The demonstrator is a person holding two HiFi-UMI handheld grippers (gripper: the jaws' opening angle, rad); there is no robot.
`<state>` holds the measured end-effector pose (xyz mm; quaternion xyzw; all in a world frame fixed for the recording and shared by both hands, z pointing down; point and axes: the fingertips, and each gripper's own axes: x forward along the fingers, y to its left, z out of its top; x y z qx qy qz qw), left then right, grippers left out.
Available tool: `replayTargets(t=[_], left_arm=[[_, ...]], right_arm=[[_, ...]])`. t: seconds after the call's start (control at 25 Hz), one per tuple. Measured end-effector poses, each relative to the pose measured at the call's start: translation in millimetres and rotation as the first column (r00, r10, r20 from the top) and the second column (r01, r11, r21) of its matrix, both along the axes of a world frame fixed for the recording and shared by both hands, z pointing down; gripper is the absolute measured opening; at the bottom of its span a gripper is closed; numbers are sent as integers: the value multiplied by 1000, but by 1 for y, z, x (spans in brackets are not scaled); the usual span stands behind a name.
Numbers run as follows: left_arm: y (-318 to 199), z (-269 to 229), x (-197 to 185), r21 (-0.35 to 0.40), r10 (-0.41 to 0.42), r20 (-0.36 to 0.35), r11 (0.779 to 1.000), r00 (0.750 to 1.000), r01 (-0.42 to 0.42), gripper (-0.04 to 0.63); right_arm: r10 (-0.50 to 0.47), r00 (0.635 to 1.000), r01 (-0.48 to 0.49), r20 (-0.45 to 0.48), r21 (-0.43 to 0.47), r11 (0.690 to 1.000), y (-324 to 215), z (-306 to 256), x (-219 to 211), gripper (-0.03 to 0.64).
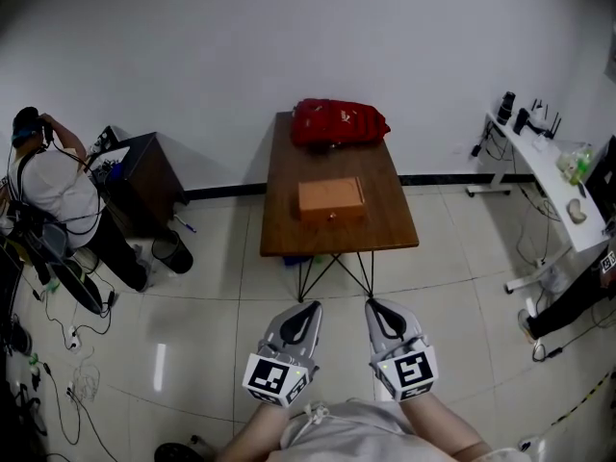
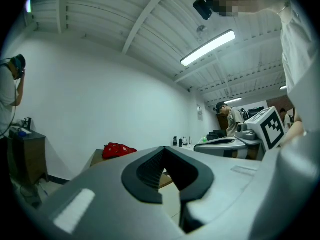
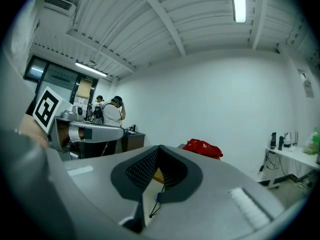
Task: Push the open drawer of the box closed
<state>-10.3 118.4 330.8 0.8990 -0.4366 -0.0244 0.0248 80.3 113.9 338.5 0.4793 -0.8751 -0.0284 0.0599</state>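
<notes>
A small orange-brown box [image 1: 331, 200] sits in the middle of a wooden table [image 1: 385, 229], its drawer front with a small knob [image 1: 332, 217] facing me. How far the drawer stands out is too small to tell. Both grippers are held low near my body, well short of the table. My left gripper [image 1: 306, 308] and my right gripper [image 1: 377, 306] are shut and hold nothing. In the left gripper view the shut left gripper [image 2: 164, 149] fills the foreground; in the right gripper view so does the shut right gripper [image 3: 160, 148], with a sliver of the box [image 3: 158, 175] showing through.
A red bag [image 1: 338, 121] lies at the table's far end. A person [image 1: 53, 186] stands by a dark cabinet [image 1: 144, 176] at left, with cables on the floor. A white desk [image 1: 544, 171] runs along the right. Tiled floor [image 1: 212, 287] lies between me and the table.
</notes>
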Motion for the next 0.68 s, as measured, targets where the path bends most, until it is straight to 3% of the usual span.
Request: replayTargets(t=[0.68], left_arm=[[2, -2, -2, -3, -12, -3, 1000, 1000, 12, 6]], right_arm=[[-16, 1000, 15, -9, -10, 1000, 0, 2, -4, 9]])
